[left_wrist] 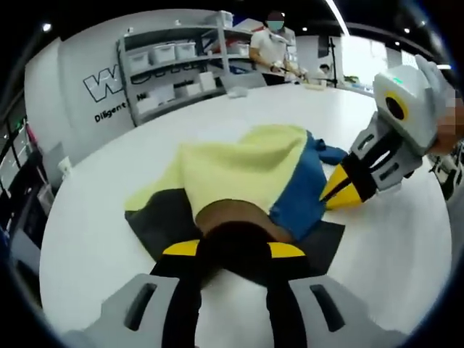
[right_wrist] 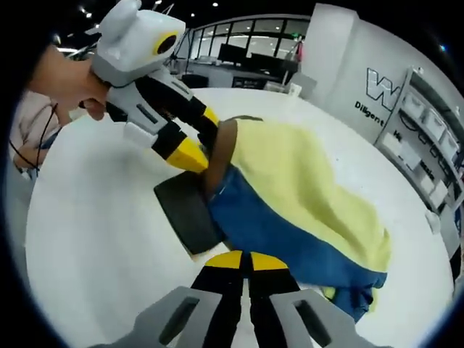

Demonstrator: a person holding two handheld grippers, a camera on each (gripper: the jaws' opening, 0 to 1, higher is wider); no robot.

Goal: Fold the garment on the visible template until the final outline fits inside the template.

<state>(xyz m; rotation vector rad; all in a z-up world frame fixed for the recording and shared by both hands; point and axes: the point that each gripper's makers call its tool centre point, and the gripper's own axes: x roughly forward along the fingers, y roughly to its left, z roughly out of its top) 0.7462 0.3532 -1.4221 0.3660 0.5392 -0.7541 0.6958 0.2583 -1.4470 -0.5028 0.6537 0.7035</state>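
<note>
In the left gripper view, the left gripper reaches forward from the near edge, low over the white table. Its two yellow-tipped jaws stand apart, one on each side of a brown band at the near end of the one garment; whether they press on the cloth I cannot tell. The garment, yellow on top with a blue layer showing on the right, lies in a loose heap on the single dark template, whose corners stick out left and right of the cloth. The right gripper comes in from the right, tilted down, its yellow tips meeting the blue edge of the garment; the jaws look close together, yet whether they hold cloth is unclear. Far behind stand one shelf rack with bins and one person.

In the right gripper view, the right gripper rises from the near edge with its two yellow tips pressed together, right at the blue edge of the garment; I cannot tell if fabric is caught between them. The template shows as a dark corner to the left of the blue cloth. The left gripper, held by a hand at far left, slants down to the brown band, jaws spread around it.
</note>
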